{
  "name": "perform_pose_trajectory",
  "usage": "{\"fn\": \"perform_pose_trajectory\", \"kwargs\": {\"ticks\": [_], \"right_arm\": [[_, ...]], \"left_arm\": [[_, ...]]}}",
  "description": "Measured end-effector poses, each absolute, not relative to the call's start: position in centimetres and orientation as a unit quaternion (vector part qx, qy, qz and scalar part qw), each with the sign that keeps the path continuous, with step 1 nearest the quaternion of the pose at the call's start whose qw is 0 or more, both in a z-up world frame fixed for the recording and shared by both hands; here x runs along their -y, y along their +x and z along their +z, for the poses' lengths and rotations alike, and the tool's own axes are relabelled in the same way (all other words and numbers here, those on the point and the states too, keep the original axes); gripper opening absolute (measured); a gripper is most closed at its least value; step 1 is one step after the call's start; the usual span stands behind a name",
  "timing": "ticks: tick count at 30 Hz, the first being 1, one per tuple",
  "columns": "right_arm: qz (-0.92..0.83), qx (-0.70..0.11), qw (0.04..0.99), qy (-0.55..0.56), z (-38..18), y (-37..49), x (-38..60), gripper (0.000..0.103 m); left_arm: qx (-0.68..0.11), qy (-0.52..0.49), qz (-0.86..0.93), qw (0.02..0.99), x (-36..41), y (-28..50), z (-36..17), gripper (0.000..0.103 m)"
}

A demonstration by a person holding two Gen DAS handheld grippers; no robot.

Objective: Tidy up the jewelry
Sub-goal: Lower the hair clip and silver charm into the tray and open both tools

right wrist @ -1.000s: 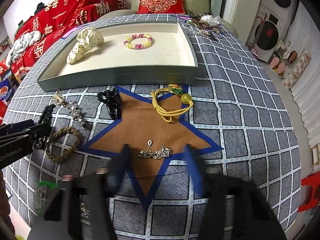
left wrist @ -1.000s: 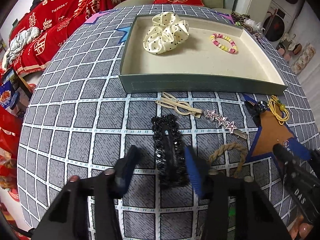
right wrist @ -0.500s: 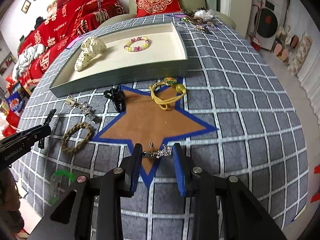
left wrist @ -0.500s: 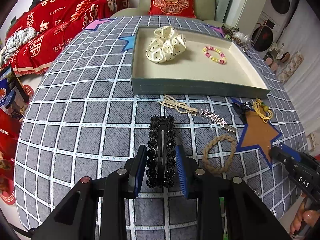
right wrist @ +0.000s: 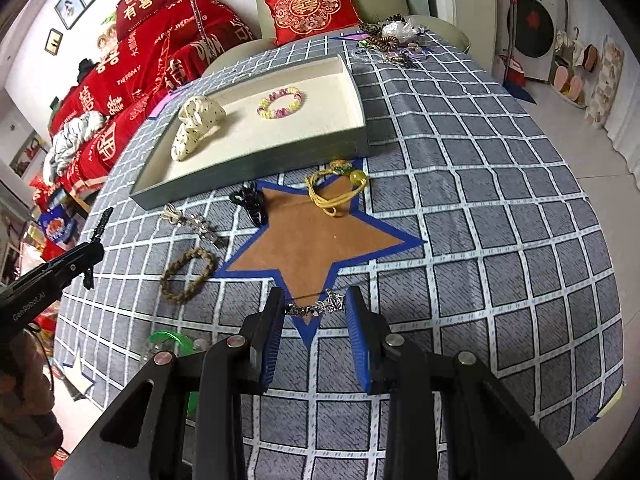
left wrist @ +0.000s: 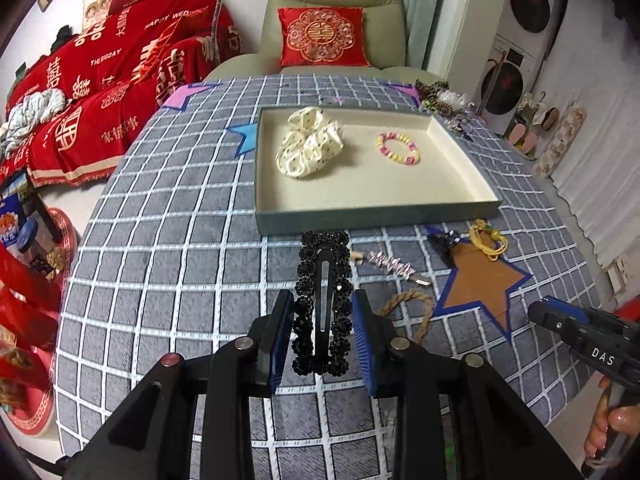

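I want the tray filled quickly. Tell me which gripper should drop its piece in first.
Left. The left gripper holds the black hair clip lifted, pointing at the tray's near wall; the right gripper with the silver chain sits farther back.

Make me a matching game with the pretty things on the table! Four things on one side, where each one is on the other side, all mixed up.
Things:
1. black beaded hair clip
2. silver chain
3. pink and yellow bead bracelet
4. braided rope ring

Places:
A. inside the tray
B. between the left gripper's fingers
C. lying on the checked cloth
D. between the right gripper's fingers

Pairs: 1-B, 2-D, 3-A, 4-C
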State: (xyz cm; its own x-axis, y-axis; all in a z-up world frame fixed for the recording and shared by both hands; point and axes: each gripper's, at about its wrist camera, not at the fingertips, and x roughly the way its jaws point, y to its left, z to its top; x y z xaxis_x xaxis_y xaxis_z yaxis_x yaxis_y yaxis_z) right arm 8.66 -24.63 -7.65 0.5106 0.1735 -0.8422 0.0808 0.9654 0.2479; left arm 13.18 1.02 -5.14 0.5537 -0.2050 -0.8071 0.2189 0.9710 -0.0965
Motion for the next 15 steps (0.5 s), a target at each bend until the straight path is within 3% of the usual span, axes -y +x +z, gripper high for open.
{"fn": "perform_pose_trajectory", "kwargs": {"ticks": [15], "right_arm": [[0.063, -0.46, 0.875, 0.137, -2.5, 17.9, 25.7, 0.034]], "left_arm": [[-0.446, 0.009, -0.14, 0.884, 1.2, 20.6, -1.6, 0.038]]}}
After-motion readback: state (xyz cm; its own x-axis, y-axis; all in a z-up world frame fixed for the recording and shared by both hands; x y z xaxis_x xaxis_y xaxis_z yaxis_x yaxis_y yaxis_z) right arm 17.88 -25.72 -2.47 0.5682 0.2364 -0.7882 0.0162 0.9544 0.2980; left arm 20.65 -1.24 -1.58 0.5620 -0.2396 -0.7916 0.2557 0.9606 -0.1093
